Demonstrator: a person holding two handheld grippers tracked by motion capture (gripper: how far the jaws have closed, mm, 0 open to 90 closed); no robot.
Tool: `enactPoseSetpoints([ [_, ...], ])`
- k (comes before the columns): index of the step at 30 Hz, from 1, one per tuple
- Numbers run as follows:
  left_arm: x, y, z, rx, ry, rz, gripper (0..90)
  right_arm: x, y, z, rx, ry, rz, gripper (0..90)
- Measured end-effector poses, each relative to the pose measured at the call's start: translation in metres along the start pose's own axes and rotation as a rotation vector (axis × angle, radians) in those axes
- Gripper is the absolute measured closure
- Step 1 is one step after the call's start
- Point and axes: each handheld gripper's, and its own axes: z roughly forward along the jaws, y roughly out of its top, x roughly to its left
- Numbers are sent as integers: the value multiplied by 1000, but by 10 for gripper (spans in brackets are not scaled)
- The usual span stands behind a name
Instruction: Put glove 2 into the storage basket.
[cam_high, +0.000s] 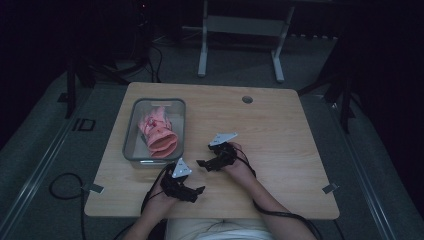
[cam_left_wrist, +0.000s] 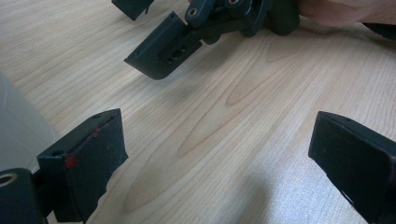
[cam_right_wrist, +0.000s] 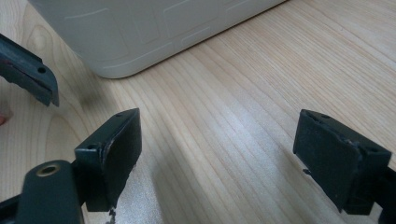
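Pink glove (cam_high: 159, 134) sits in the grey bin (cam_high: 131, 150), looks done. Left gripper (cam_high: 199, 192) and right gripper (cam_high: 201, 164) rest on the table (cam_high: 280, 130) nearby, jaws spread, holding nothing

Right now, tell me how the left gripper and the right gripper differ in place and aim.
The left gripper sits nearer the person's edge of the table; the right gripper lies farther in, toward the middle. The left gripper aims away from the bin, at the right gripper, while the right gripper aims toward the bin's near wall. Both have their jaws wide apart over bare wood, holding nothing, and both carry a grey plate.
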Motion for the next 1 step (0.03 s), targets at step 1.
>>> enactPoseSetpoints([
  [1, 0, 0, 0, 0, -2, -1, 35, 0, 0, 0, -2, 0, -3, 154],
])
